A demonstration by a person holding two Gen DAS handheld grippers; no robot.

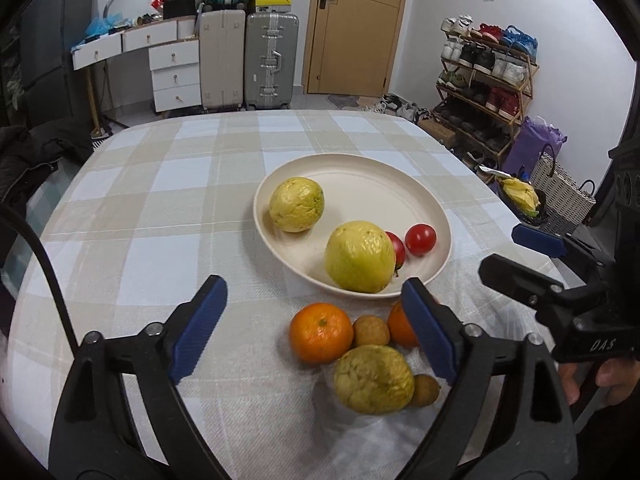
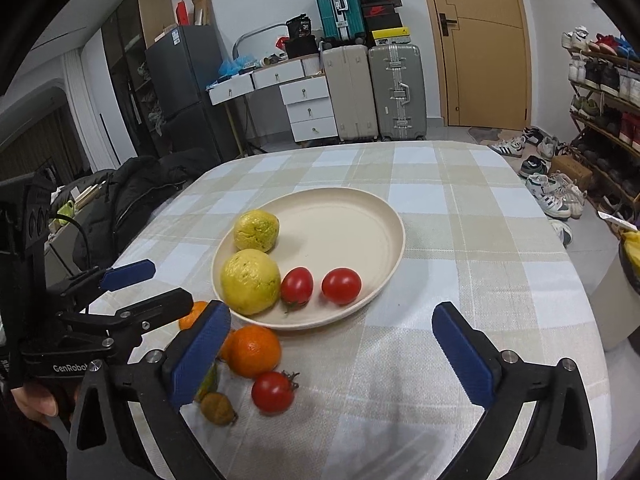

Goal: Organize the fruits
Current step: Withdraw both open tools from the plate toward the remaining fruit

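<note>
A cream plate (image 1: 400,184) (image 2: 360,216) on the checked tablecloth holds two yellow guavas (image 1: 296,205) (image 1: 359,257) and two red tomatoes (image 1: 420,239) (image 2: 341,285). In front of it on the cloth lie an orange (image 1: 321,332) (image 2: 254,350), a second orange (image 1: 400,324), a third guava (image 1: 373,379), small brown fruits (image 1: 370,331) (image 2: 218,409) and a loose tomato (image 2: 273,392). My left gripper (image 1: 314,332) is open just above this pile. My right gripper (image 2: 332,354) is open above the cloth near the loose tomato.
The right gripper shows at the right of the left wrist view (image 1: 532,264); the left gripper shows at the left of the right wrist view (image 2: 132,292). A dark jacket (image 2: 136,196) lies beyond the table's left edge. Suitcases (image 1: 248,60) and a shoe rack (image 1: 484,80) stand behind.
</note>
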